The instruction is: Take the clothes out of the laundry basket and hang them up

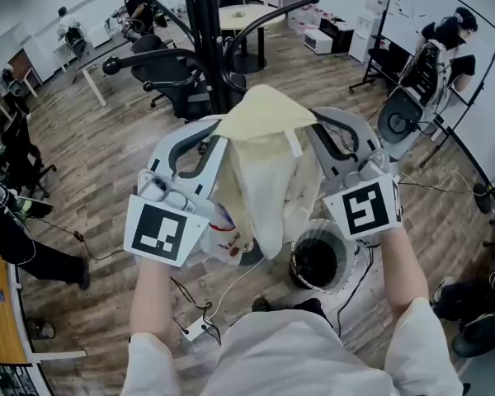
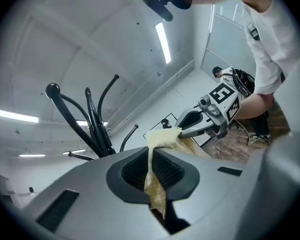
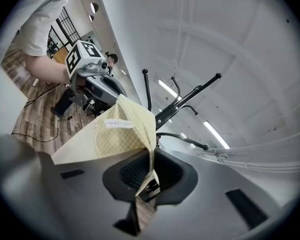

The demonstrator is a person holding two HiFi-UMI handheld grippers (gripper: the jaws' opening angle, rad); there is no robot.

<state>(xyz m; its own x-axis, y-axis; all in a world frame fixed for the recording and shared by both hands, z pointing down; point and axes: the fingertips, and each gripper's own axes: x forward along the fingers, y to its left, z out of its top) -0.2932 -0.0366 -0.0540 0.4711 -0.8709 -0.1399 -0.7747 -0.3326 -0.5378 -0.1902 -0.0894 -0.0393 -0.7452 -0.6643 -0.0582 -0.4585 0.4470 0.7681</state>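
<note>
While the left gripper [image 1: 217, 132] and right gripper [image 1: 315, 120] both have jaws nearly together, clamped on the top edge of the pale yellow garment [image 1: 268, 167], it hangs between them above the laundry basket [image 1: 318, 258] on the floor; white label [image 3: 115, 124] too blurred to read; red print [image 1: 231, 242] partly hidden, unreadable

Two grippers show: one left gripper [image 1: 219, 130] and one right gripper [image 1: 318, 124]. Each carries one cube, so there are two in all, a left marker cube [image 1: 158, 231] and a right marker cube [image 1: 363, 207]. There is one pale yellow garment [image 1: 268, 163], one round laundry basket [image 1: 340, 239], one black coat stand [image 1: 208, 40] and one round table [image 1: 247, 15]. At least three people sit or stand in the background.
</note>
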